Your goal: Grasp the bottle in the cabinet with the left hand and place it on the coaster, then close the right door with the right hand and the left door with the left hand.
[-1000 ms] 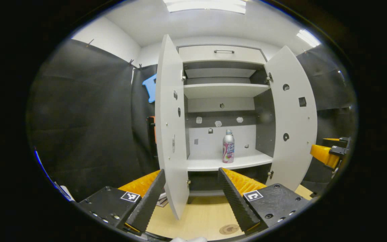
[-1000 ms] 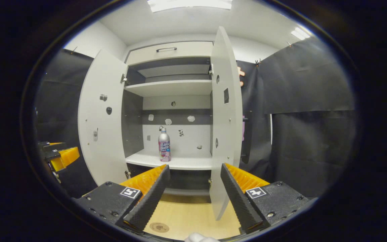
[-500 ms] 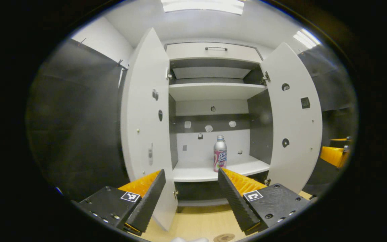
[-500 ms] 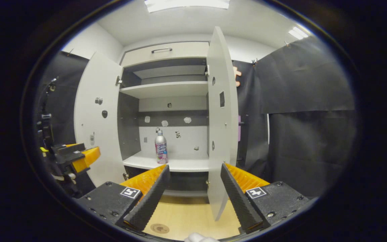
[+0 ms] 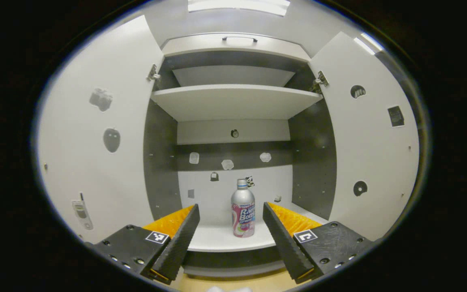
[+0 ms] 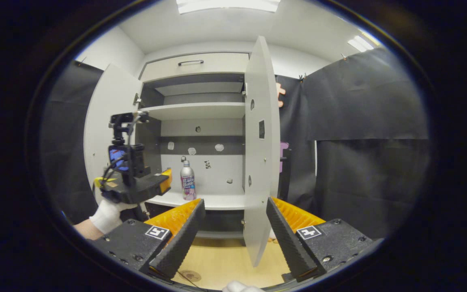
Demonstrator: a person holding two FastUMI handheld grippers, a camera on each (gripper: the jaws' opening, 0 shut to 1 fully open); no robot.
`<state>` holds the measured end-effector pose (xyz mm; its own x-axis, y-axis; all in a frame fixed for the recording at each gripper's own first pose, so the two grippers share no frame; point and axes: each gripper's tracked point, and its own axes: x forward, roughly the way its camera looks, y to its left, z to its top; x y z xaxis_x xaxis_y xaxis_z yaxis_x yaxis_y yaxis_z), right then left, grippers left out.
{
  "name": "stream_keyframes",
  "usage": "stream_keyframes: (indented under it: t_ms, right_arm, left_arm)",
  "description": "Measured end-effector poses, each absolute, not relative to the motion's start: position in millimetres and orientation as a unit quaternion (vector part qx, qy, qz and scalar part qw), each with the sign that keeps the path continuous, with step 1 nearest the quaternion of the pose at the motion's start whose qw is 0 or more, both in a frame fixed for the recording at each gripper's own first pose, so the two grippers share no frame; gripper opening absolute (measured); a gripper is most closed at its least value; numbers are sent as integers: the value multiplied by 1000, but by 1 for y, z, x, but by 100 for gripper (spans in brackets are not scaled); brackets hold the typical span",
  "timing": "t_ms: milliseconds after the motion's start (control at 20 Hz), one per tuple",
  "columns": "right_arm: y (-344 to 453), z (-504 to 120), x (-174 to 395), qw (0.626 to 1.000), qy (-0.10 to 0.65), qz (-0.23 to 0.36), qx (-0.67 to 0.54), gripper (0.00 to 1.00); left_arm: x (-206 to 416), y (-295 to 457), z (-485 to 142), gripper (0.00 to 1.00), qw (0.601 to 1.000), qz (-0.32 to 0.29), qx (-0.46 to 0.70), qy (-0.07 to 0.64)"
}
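Standing upright on the cabinet's lower shelf (image 5: 217, 243), the silver bottle (image 5: 243, 211) with a pink label sits toward the middle, near the back wall. In the left gripper view the left tongs (image 5: 229, 239) are spread wide and hold nothing, their two fingers framing the bottle from the front without touching it. Both cabinet doors hang open: the left door (image 5: 95, 138) and the right door (image 5: 371, 142) flank the shelves, each dotted with small stickers.

The right gripper view adds a wider scene. From there the left tongs (image 6: 164, 180) appear in a white-gloved hand (image 6: 106, 215), level with the lower shelf and just left of the bottle (image 6: 187, 180). The right tongs (image 6: 233, 235) are also wide apart and empty, well in front of the cabinet, with the right door's (image 6: 260, 154) edge between their fingers. Below lies the wooden tabletop (image 6: 225, 263), with a round coaster (image 6: 192, 275) on it.
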<state>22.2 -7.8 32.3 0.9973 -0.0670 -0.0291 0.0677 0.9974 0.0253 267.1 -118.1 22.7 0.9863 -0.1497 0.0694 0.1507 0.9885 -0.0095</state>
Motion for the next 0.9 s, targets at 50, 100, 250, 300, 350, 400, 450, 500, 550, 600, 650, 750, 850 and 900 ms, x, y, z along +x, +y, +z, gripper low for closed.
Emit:
stream_keyframes:
  t_ms: [50, 100, 250, 300, 350, 400, 450, 500, 550, 600, 650, 750, 850, 900]
  right_arm:
    - [-9, 33, 22, 999, 14, -37, 10, 99]
    - [-11, 34, 22, 999, 14, -42, 7, 99]
    - [-12, 32, 23, 999, 22, -49, 3, 99]
    - [-13, 32, 23, 998, 25, -49, 2, 99]
    - [-14, 31, 25, 998, 27, -51, -1, 99]
    - [-15, 30, 27, 998, 30, -53, -3, 99]
    - [-16, 28, 29, 998, 34, -53, -5, 99]
    - [-18, 26, 30, 998, 37, -55, -7, 99]
    - [-20, 26, 31, 998, 39, -56, -7, 99]
    - [-23, 24, 33, 998, 40, -56, -8, 99]
    - [-25, 23, 34, 997, 43, -57, -10, 99]
    - [-30, 22, 35, 997, 46, -60, -16, 99]
    - [-35, 23, 34, 997, 45, -64, -14, 99]
    - [-37, 24, 33, 997, 44, -64, -11, 99]
  left_arm:
    - [282, -125, 22, 95, 996, -77, -8, -33]
    - [297, -131, 22, 95, 996, -78, -11, -37]
    - [339, -145, 7, 96, 997, -75, -9, -21]
    - [354, -146, 2, 96, 997, -69, -5, -17]
    - [365, -148, -1, 96, 998, -64, -3, -11]
    - [376, -150, -6, 97, 998, -61, -3, -4]
    - [385, -151, -9, 97, 998, -56, -5, -4]
    - [393, -151, -14, 98, 999, -54, -6, 0]
    - [401, -150, -21, 97, 999, -45, -5, 7]
    - [406, -150, -28, 97, 999, -45, -7, 18]
    - [411, -153, -37, 97, 998, -47, -7, 29]
    - [419, -154, -42, 97, 998, -48, -8, 33]
    - [420, -157, -43, 91, 998, -46, -12, 36]
    - [425, -157, -45, 85, 998, -48, -14, 36]
